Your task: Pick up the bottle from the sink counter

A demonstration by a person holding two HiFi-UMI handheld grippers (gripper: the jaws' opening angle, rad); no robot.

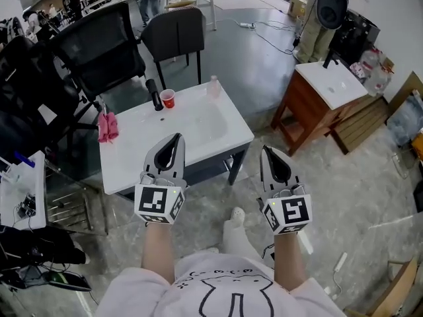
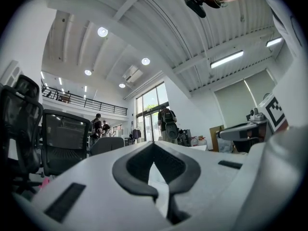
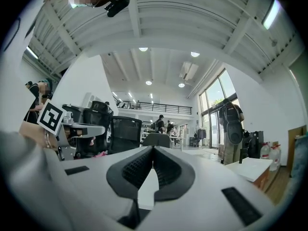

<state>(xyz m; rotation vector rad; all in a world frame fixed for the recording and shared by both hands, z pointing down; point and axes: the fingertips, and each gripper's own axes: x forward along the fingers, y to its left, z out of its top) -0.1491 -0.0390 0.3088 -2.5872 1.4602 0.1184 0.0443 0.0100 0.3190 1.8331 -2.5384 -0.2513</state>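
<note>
A small clear bottle [image 1: 213,86] stands upright at the far right corner of the white sink counter [image 1: 139,160]. In the head view both grippers are held low in front of the person, jaws pointing away toward the counter. My left gripper [image 1: 176,137] is shut with nothing in it, its tip over the counter's near edge. My right gripper [image 1: 266,149] is also shut and empty, over the floor just right of the counter. The bottle is well beyond both. In the gripper views, the left gripper [image 2: 154,144] and right gripper [image 3: 153,148] point upward at the ceiling, and the bottle is not seen.
On the counter stand a black faucet [image 1: 154,94] and a red cup [image 1: 168,98]; a pink cloth [image 1: 108,127] hangs at its left edge. Black office chairs [image 1: 99,48] crowd the back left. A second sink on a wooden cabinet [image 1: 324,88] stands to the right.
</note>
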